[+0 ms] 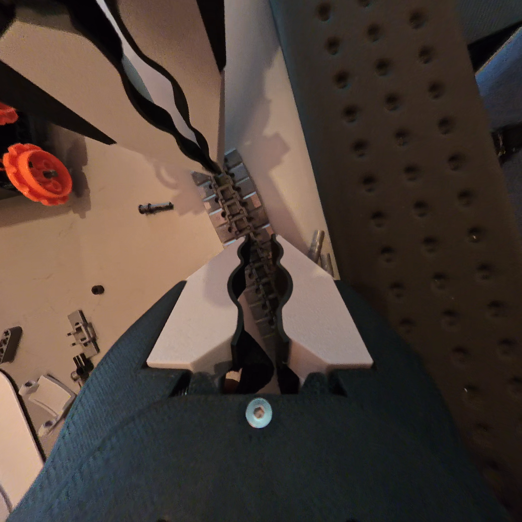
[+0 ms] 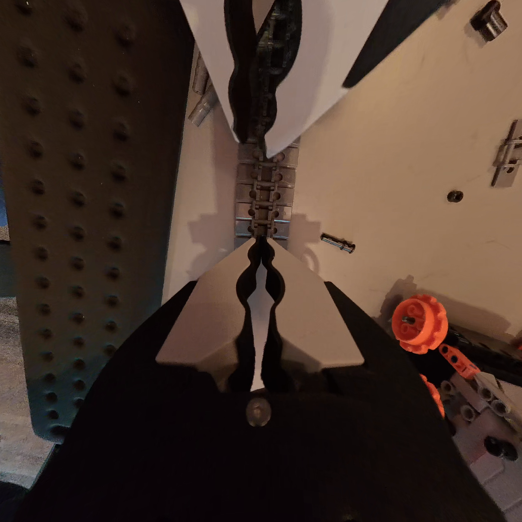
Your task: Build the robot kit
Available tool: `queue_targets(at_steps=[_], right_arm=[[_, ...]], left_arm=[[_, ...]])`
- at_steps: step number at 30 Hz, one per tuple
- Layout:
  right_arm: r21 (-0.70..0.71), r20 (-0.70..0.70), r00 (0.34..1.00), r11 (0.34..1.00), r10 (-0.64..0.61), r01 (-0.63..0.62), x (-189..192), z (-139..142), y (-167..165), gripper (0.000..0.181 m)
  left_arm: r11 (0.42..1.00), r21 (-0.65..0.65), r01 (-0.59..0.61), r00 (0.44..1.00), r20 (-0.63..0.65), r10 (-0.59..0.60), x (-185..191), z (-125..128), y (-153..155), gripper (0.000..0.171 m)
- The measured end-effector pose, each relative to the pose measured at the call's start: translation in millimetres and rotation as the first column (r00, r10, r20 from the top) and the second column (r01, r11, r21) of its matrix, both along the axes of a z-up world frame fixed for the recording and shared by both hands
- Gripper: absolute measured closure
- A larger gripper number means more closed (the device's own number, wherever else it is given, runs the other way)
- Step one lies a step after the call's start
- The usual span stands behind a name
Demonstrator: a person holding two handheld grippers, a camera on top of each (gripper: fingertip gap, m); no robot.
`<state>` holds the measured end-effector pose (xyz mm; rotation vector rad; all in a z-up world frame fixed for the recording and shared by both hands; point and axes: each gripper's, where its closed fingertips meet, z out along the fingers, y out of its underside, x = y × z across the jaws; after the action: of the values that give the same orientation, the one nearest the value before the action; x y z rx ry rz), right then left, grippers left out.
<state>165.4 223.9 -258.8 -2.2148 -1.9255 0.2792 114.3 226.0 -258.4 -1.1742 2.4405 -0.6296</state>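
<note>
A studded mat (image 2: 84,197) bounds the left edge; the table (image 2: 395,141) lies open rightward. The track (image 2: 264,195) is pinched at both ends: left gripper (image 1: 258,243) and right gripper (image 2: 261,240) are each clamped on it. One pin (image 2: 337,243) and one orange wheel (image 2: 418,324) are seen to the right.

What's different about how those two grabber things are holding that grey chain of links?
The left gripper has a long run of the grey track chain lying between its jaws, which stand slightly apart around it. The right gripper pinches only the chain's end link at its very tips, jaws nearly together, with nothing further back between them. Both share white fingers with wavy black pads, and hold opposite ends of the same chain.
</note>
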Motion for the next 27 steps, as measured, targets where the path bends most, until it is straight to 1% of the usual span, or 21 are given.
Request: queue_targets(at_steps=[2, 3, 5, 6, 8, 10, 12, 13, 14, 16, 18, 19, 21, 23, 25, 26, 27], right_arm=[[-0.007, 0.02, 1.0, 1.0, -0.005, 0.005, 0, 0, 0, 0.181], [-0.013, 0.023, 1.0, 1.0, -0.013, 0.013, 0, 0, 0, 0.181], [-0.012, 0.023, 1.0, 1.0, -0.021, 0.021, 0, 0, 0, 0.181], [0.008, 0.018, 1.0, 1.0, -0.014, 0.014, -1, 1, 0, 0.181], [0.054, 0.0, 0.999, 0.998, -0.04, 0.04, 3, 2, 4, 0.18], [0.073, -0.069, 0.996, 0.995, -0.063, 0.068, 1, 7, 5, 0.167], [0.109, -0.16, 0.984, 0.989, -0.079, 0.097, -7, 19, 11, 0.167], [0.109, -0.183, 0.98, 0.989, -0.075, 0.096, -12, 23, 11, 0.167], [0.128, -0.188, 0.98, 0.987, -0.068, 0.093, -14, 25, 13, 0.169], [0.176, -0.21, 0.974, 0.976, -0.09, 0.128, -18, 30, 26, 0.17], [0.181, -0.266, 0.957, 0.968, -0.12, 0.171, -23, 35, 37, 0.169], [0.185, -0.274, 0.952, 0.965, -0.133, 0.188, -24, 35, 41, 0.169], [0.199, -0.258, 0.958, 0.963, -0.129, 0.183, -24, 29, 44, 0.171], [0.201, -0.258, 0.958, 0.963, -0.127, 0.181, -27, 24, 44, 0.172], [0.207, -0.257, 0.959, 0.962, -0.12, 0.176, -28, 19, 44, 0.173], [0.21, -0.26, 0.958, 0.962, -0.119, 0.176, -29, 18, 44, 0.173], [0.206, -0.271, 0.955, 0.962, -0.119, 0.178, -30, 18, 44, 0.173]], left_arm=[[1.0, -0.008, 0.0, 1.0, -0.013, 0.0, -6, 1, 1, 0.157], [1.0, -0.019, -0.001, 0.999, -0.039, 0.001, -11, 1, 2, 0.159], [1.0, 0.011, -0.026, 0.999, -0.044, 0.026, -20, 6, 15, 0.158], [0.999, 0.003, -0.042, 0.998, -0.041, 0.042, -25, 10, 20, 0.159], [0.994, 0.027, -0.107, 0.994, -0.012, 0.108, -34, 19, 42, 0.157], [0.983, 0.037, -0.179, 0.984, 0.008, 0.179, -43, 27, 63, 0.156], [0.964, 0.102, -0.246, 0.969, -0.003, 0.247, -55, 26, 87, 0.156], [0.958, 0.116, -0.261, 0.964, -0.025, 0.266, -60, 22, 94, 0.154], [0.956, 0.121, -0.267, 0.961, -0.037, 0.273, -64, 19, 97, 0.153], [0.945, 0.141, -0.294, 0.952, -0.047, 0.303, -70, 14, 106, 0.151], [0.938, 0.158, -0.309, 0.946, -0.053, 0.32, -72, 11, 112, 0.151], [0.934, 0.17, -0.313, 0.944, -0.049, 0.326, -72, 10, 115, 0.15], [0.927, 0.185, -0.327, 0.939, -0.05, 0.341, -70, 8, 119, 0.15], [0.931, 0.168, -0.324, 0.94, -0.054, 0.337, -66, 5, 118, 0.152], [0.928, 0.185, -0.325, 0.936, -0.075, 0.343, -67, -1, 120, 0.153], [0.928, 0.186, -0.325, 0.938, -0.063, 0.341, -64, -1, 121, 0.157], [0.929, 0.176, -0.327, 0.937, -0.068, 0.342, -63, -1, 119, 0.157]])
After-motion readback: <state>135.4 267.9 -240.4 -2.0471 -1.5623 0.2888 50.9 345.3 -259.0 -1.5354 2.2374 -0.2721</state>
